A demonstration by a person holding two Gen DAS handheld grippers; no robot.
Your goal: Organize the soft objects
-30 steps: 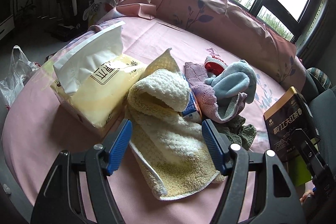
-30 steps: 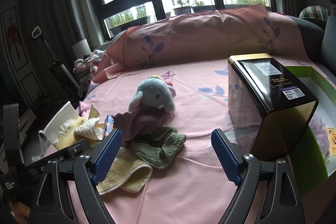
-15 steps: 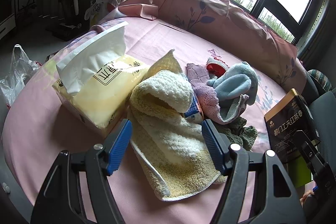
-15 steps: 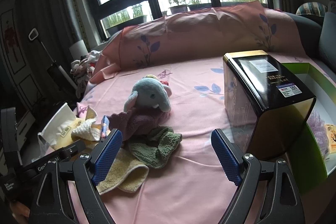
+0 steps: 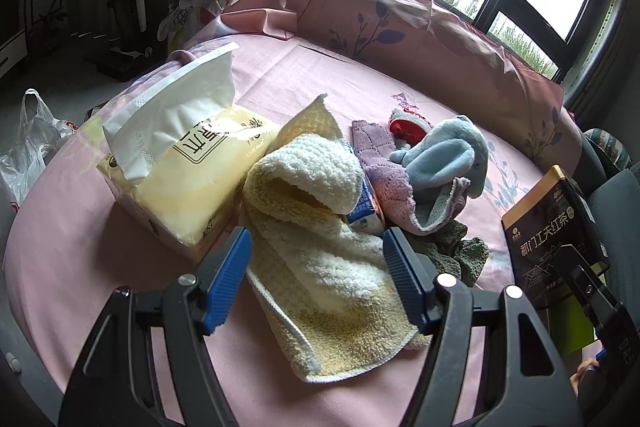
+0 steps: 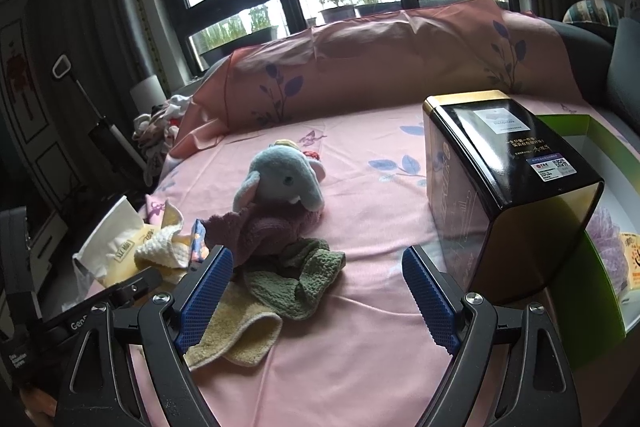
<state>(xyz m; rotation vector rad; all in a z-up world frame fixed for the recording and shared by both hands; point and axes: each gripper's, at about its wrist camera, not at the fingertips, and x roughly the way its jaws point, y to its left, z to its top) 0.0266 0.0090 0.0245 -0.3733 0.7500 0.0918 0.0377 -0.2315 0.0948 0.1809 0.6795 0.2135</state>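
A pile of soft things lies on the pink bed: a yellow-and-white fluffy towel (image 5: pixel 320 247), a purple knit cloth (image 5: pixel 384 171), a blue plush elephant (image 5: pixel 444 151) and a green cloth (image 5: pixel 456 251). My left gripper (image 5: pixel 316 279) is open just above the near end of the towel, touching nothing. My right gripper (image 6: pixel 316 299) is open and empty, in front of the green cloth (image 6: pixel 304 275) and the elephant (image 6: pixel 284 179). The towel (image 6: pixel 236 331) lies by its left finger.
A yellow tissue pack (image 5: pixel 180 163) stands left of the towel. A black-and-gold tin (image 6: pixel 504 187) stands at the right, beside an open green box (image 6: pixel 592 267) holding a purple puff. A small blue carton (image 5: pixel 364 207) sits under the towel. A long pink pillow (image 6: pixel 380 67) lines the far side.
Both grippers have drifted slightly; the pile sits a little lower and closer in the right wrist view. Nothing was taken hold of.
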